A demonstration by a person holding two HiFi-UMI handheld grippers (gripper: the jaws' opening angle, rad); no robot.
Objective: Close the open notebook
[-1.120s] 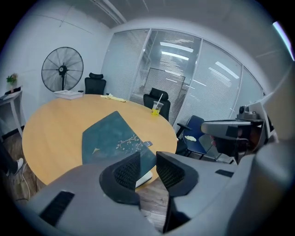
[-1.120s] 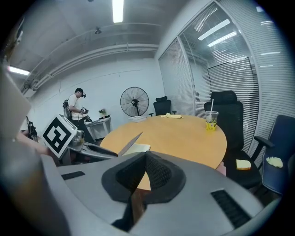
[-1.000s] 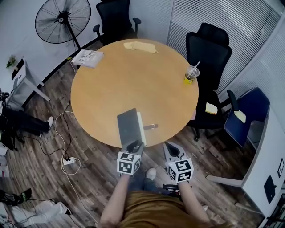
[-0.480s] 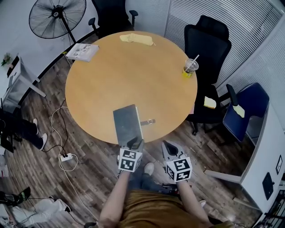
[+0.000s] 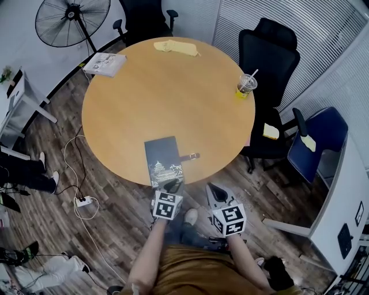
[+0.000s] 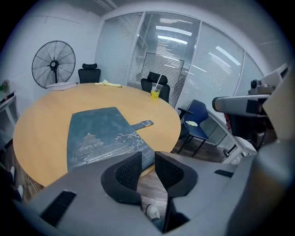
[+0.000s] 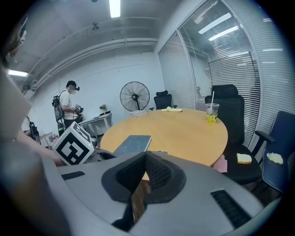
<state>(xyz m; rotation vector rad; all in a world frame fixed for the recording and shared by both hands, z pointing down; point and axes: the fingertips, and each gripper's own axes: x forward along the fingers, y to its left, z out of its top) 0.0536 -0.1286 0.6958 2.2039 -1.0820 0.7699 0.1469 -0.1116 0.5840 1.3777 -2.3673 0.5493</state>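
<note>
The near edge of the notebook (image 6: 97,133) is hidden behind the left gripper (image 6: 147,159), so you cannot see if the cover lies flat there. From the head view the fan (image 5: 72,20) and the black chair (image 5: 141,17) next to it are cut off at the top, and the person's body (image 5: 196,271) is cut off at the bottom. The print on the papers (image 5: 104,62) is too small to read. The yellow thing (image 5: 176,48) at the far side of the table (image 5: 173,103) is too small to tell what it is

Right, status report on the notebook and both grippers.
Left gripper empty, jaws apart, just been closing. Right gripper shut, empty. Notebook closed, flat on the table. Nothing in the way.
</note>
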